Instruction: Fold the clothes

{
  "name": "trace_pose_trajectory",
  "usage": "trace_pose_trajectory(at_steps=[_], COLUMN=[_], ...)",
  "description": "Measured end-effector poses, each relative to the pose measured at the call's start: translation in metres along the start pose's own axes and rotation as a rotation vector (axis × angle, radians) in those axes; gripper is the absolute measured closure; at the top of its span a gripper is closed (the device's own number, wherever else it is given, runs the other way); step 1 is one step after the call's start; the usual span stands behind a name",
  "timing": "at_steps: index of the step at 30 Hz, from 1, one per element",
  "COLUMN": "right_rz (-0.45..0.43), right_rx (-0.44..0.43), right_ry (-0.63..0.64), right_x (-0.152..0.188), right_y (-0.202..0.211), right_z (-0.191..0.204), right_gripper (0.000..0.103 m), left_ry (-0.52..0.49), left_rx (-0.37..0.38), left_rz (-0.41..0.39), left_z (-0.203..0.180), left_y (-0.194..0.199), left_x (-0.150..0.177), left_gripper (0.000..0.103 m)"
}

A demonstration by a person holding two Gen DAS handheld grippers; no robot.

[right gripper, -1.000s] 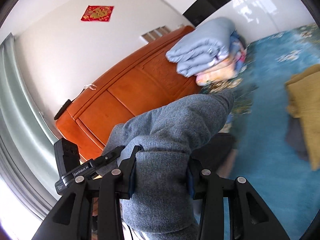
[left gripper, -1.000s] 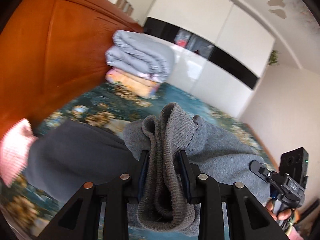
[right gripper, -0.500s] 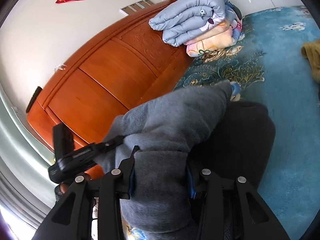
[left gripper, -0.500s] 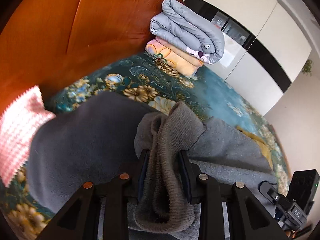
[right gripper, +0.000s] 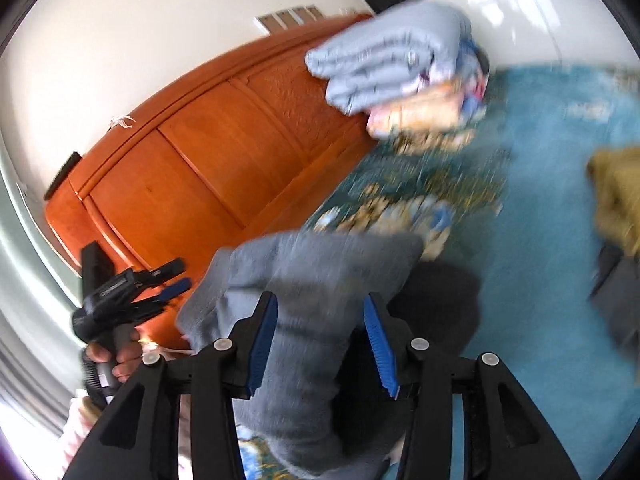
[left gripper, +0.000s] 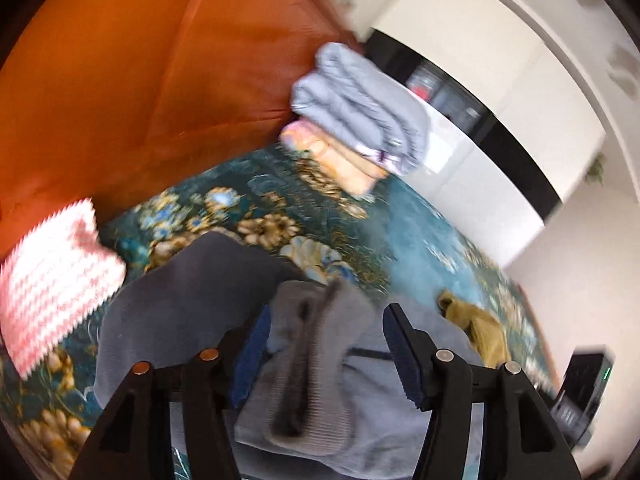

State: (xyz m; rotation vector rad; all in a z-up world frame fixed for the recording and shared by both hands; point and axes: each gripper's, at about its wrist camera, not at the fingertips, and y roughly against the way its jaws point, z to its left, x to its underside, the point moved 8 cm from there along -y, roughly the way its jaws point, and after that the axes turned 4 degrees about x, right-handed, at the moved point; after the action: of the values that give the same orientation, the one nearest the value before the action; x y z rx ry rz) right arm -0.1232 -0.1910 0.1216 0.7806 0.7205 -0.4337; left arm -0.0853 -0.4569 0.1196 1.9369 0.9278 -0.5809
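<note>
A grey sweater lies bunched on the teal floral bedspread, partly on a darker grey garment. My left gripper is open, its blue-padded jaws spread apart around the sweater's ribbed hem without clamping it. My right gripper is open too, its jaws wide on either side of the sweater. The left gripper also shows in the right wrist view, open, held by a hand. Both views are motion-blurred.
An orange wooden headboard rises at the left. Folded quilts are stacked against it. A pink-and-white knit lies at the left. A mustard garment lies at the right, and shows in the right wrist view. White wardrobes stand behind.
Both grippers were shut on the grey sweater; now both have opened and let it go. The sweater has dropped onto the bed over the dark garment. Both cameras tilted up a little.
</note>
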Motion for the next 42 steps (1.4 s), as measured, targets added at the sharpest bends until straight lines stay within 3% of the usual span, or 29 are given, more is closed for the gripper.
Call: trace_pose_trajectory(at_steps=[2,7,9,11,16,20,24,27,30,31,34,42], right_rz=[-0.027,0.062,0.111,0.162,0.153,0.06,-0.007,-0.028,-0.022,-0.016,0.011,0.069], right_rx=[0.014,-0.014,0.054,0.093,0.057,0.038,0.043,0.075,0.092,0.099,0.135,0.261], right_ry=[0.043,0.193,0.232,0.188,0.102,0.115,0.156,0.188,0.197,0.202,0.228,0.322], right_x=[-0.009,0.012,0.029,0.042,0.04,0.034,0.042,0.058,0.075,0.08,0.093,0.125], right_y=[0.008,-0.015,-0.034,-0.053,-0.054,-0.021,0.012,0.028,0.032,0.031,0.019,0.0], right_z=[0.008,0.042,0.032,0.013,0.001,0.009,0.013,0.012,0.013,0.012,0.008,0.004], right_gripper=[0.056,0.049,0.049,0.049,0.049,0.049,0.048,0.048,0.045,0.039,0.037,0.035], left_ry=[-0.073,-0.118,-0.092,-0.074,-0.043,-0.015,-0.014,-0.04,-0.097,-0.112,-0.148,-0.288], left_rx=[0.028,-0.014,-0.043,-0.062,-0.036,0.002,0.002,-0.051,-0.102,-0.11,-0.13,-0.191], left_rz=[0.008,0.049,0.096,0.123,0.093,-0.003,-0.053,-0.061,-0.05,-0.044,-0.033,0.029], left_z=[-0.023,-0.024,-0.01,0.0,-0.004,-0.005,0.006,0.015,0.017,0.016,0.015,0.012], left_y=[-0.006,-0.042,-0.06,-0.074,-0.063,-0.024,0.006,0.017,0.016,0.013,0.006,-0.015], left_x=[0.005,0.023,0.033,0.042,0.039,0.039,0.054,0.071,0.088,0.093,0.103,0.121], left_gripper=[0.04,0.04,0.041,0.041,0.041,0.04,0.03,0.022,0.014,0.011,0.0,0.0])
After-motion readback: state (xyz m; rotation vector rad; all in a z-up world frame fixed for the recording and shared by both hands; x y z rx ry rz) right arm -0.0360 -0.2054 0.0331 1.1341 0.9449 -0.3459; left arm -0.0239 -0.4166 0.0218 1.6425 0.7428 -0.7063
